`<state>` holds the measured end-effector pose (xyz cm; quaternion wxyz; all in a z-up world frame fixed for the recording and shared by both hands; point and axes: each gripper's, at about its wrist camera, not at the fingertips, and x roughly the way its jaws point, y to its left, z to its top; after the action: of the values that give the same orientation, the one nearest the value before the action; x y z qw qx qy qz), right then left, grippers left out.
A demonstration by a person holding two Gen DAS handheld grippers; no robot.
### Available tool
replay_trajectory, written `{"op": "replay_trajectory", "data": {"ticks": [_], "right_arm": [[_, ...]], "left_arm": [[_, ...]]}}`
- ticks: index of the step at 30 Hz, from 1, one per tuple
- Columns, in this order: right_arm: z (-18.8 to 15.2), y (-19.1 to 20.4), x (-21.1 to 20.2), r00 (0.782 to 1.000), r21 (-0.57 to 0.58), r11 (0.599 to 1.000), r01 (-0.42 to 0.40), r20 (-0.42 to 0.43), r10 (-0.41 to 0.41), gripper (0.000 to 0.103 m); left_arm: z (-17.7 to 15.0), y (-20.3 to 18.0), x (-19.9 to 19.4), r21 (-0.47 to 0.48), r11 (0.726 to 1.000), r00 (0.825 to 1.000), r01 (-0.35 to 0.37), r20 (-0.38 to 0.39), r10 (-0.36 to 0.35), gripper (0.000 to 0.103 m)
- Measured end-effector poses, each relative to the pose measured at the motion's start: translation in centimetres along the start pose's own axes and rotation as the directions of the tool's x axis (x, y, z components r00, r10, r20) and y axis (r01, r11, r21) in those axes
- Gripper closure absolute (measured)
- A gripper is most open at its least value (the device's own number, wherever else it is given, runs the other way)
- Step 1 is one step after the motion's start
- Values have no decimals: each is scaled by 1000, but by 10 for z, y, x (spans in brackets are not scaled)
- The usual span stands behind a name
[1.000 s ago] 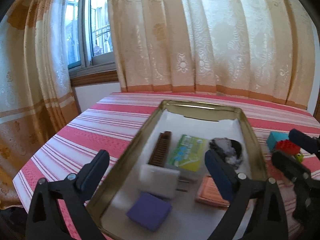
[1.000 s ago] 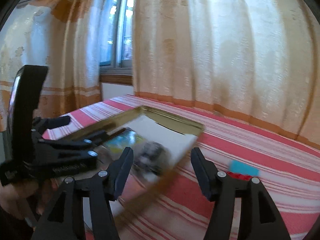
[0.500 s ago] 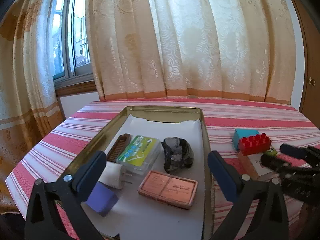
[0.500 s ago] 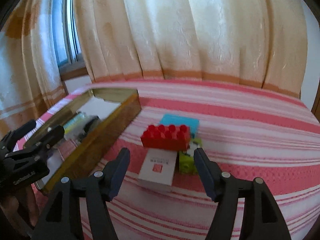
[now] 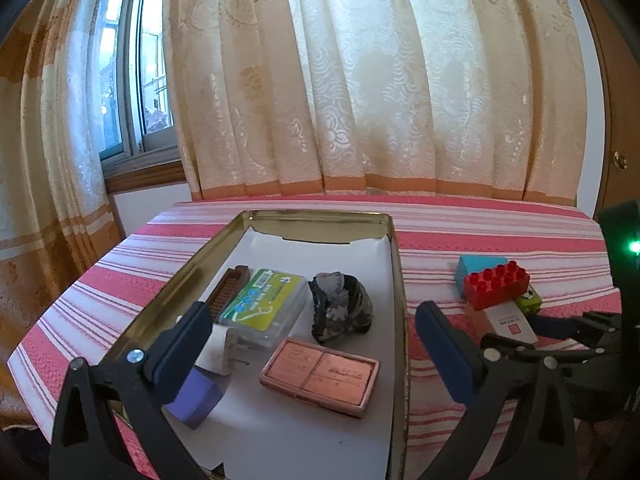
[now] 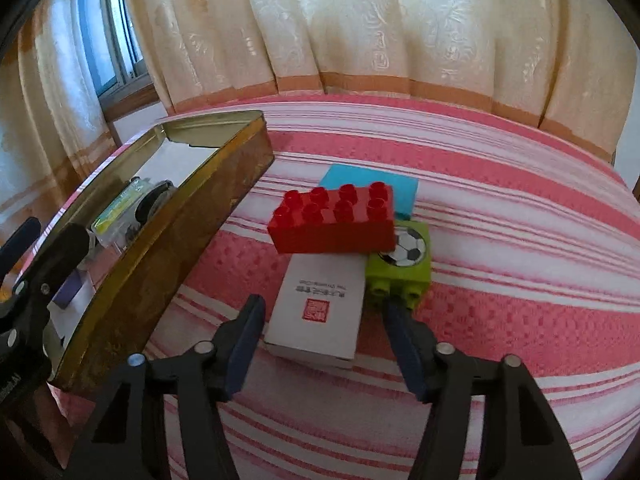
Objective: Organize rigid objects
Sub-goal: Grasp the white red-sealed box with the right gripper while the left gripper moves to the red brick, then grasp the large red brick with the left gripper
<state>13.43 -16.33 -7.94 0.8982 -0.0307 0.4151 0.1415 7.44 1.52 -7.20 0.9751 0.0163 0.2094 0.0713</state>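
A gold metal tray (image 5: 396,264) (image 6: 168,236) lined with white paper holds a copper tin (image 5: 320,376), a dark crumpled lump (image 5: 340,306), a green-labelled case (image 5: 264,306), a brown comb (image 5: 226,292), a white plug (image 5: 218,350) and a purple block (image 5: 196,398). My left gripper (image 5: 316,344) is open above them, empty. Right of the tray lie a red brick (image 6: 332,218) (image 5: 496,286), a white box (image 6: 320,308), a green football block (image 6: 402,264) and a blue block (image 6: 372,188). My right gripper (image 6: 324,332) is open, its fingers either side of the white box's near end.
The objects sit on a pink-and-white striped cloth (image 6: 500,240). Cream curtains (image 5: 360,80) hang close behind the table and a window (image 5: 132,80) is at the left. The table's left edge drops off beside the tray.
My right gripper swung right from the tray and moved down close to the white box. My left gripper drifted slightly over the tray. Both stayed open.
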Motion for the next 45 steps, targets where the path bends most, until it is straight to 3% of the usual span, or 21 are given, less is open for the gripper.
{"op": "replay_trajectory", "data": {"ticks": [2,3,6,14,22,28,32,39,45], "right_arm": [[0,-1,-1,1000,3,1000,-12,5,12,48],[0,-1,1,1000,2,1000,-21,-8,21,56],[0,-4,3,999,13,999,-51,-18,51,59],[-11,-5,-30,994,-13,1000,-24,105,25,60],[-27,-30,-66,980,22,999,-35,196,30,60],[-22,-59,-80,963,80,996,26,265,-46,60],[-17,-75,-78,952,104,991,89,283,-115,60],[-6,-87,-69,946,118,986,117,288,-147,60],[-5,-87,-63,944,119,985,123,293,-153,60]], "left_arm": [[1,-2,1,3,1000,1000,6,-5,-6,0],[1,-4,1,5,1000,1000,10,-7,-10,0],[3,-11,0,20,1000,1000,20,-2,-20,0],[8,-23,-3,40,998,999,41,-6,-41,0],[8,-51,-2,80,994,997,78,-26,-76,0],[8,-81,0,131,984,993,118,-47,-113,0],[9,-96,5,147,975,984,165,-87,-154,0],[8,-123,23,194,961,973,197,-159,-167,1],[5,-137,46,194,950,945,244,-267,-188,1]]}}
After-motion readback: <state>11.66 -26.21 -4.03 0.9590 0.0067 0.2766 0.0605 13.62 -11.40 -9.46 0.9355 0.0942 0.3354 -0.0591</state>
